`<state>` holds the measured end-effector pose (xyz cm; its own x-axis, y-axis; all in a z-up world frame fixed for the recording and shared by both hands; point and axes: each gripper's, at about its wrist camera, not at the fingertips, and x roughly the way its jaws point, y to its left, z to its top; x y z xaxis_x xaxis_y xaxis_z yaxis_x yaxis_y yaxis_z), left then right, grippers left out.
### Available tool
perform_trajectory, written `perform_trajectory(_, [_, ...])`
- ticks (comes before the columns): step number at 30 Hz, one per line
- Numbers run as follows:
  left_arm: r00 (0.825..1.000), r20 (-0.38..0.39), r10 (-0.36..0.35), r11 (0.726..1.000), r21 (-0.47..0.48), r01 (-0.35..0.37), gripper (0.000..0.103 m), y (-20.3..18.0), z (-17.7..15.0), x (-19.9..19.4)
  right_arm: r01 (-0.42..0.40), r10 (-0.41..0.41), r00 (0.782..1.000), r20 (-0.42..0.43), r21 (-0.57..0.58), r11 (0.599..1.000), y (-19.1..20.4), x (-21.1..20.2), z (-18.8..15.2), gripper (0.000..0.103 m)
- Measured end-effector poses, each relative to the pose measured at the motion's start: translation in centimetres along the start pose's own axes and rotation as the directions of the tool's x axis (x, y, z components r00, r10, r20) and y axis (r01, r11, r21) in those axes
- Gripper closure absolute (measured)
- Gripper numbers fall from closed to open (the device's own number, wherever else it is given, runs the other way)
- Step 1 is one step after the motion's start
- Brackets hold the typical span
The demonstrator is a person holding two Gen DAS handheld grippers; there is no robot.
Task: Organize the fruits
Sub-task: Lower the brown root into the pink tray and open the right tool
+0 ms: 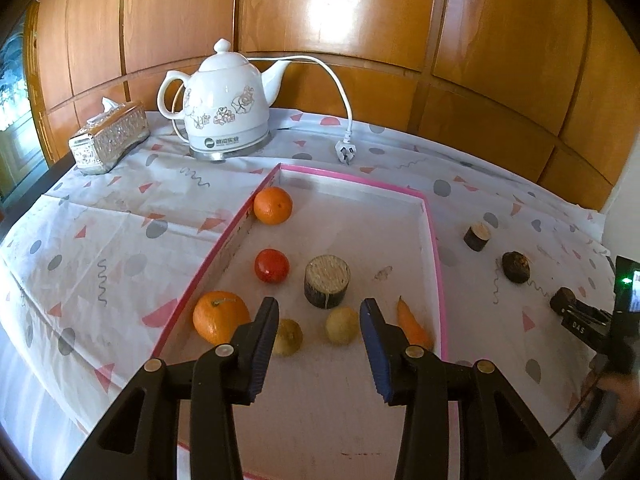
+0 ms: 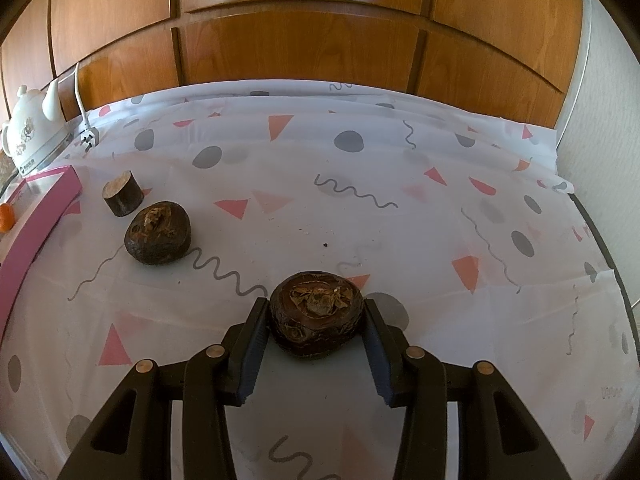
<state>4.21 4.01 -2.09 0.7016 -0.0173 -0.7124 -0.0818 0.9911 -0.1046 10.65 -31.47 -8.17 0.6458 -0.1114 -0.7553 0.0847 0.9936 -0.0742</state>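
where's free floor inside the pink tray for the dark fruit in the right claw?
Free: the tray's far right part, bordered by the far wall, right wall and sugarcane stub. Also the near strip under the left claw. Crowded: the left wall, lined with far orange, tomato and near orange. The right claw brackets the dark fruit.

A table under a patterned cloth [image 2: 360,208] carries a tissue box [image 1: 108,142], a white kettle [image 1: 228,112] with its loose plug [image 1: 344,152], a pink-rimmed tray [image 1: 434,240], a cut stub [image 2: 122,194] and two dark round fruits [image 2: 158,238] [image 2: 316,316].
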Motion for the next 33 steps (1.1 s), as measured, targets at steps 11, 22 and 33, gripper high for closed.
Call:
perform_trajectory(11, [1.000, -0.006, 0.004, 1.000, -0.018, -0.004, 0.056, 0.7, -0.6, -0.2, -0.064, 0.064, 0.998, 0.007, 0.017, 0.998, 1.9, -2.2, -0.6, 0.058])
perform_trajectory(22, [1.000, -0.011, 0.004, 0.999, -0.045, -0.004, 0.056, 1.7, -0.7, -0.2, -0.285, 0.290, 0.957, 0.021, -0.131, 0.950, 10.5, -5.7, 0.5, 0.058])
perform_trajectory(33, [1.000, -0.005, 0.006, 0.996, -0.088, -0.007, 0.056, 3.5, -0.7, -0.2, -0.421, 0.433, 0.901, -0.007, -0.248, 0.873, 19.1, -7.4, 2.7, 0.058])
